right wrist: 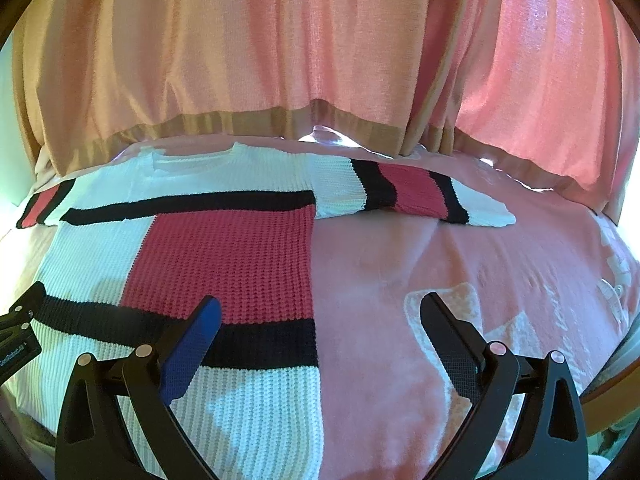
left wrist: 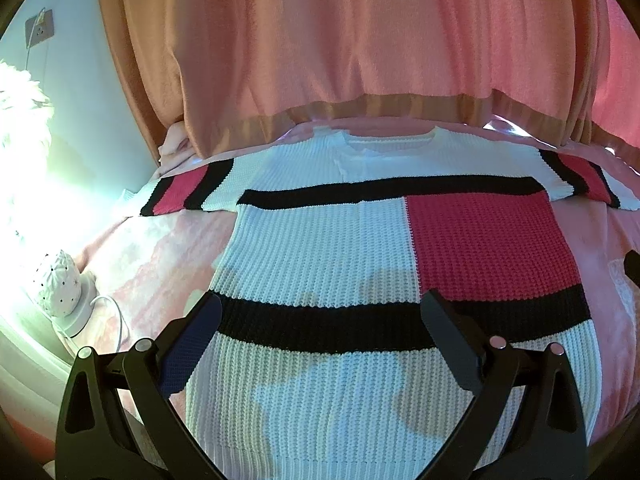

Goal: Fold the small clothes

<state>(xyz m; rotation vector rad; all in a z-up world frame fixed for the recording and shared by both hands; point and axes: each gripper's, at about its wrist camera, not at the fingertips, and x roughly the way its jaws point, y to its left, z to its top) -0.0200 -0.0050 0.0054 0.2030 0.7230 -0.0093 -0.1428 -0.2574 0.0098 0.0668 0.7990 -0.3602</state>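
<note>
2 tools [left wrist: 320, 312] [right wrist: 320, 312] above flat sweater [left wrist: 320, 248].

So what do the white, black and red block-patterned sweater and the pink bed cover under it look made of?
The white, black and red block-patterned sweater looks like a chunky knit, matte, probably wool or acrylic yarn: raised ribbed stitch rows show. The pink bed cover looks like soft fleece or plush, going by its faintly fuzzy, slightly sheeny surface; the fibre is unclear.
</note>
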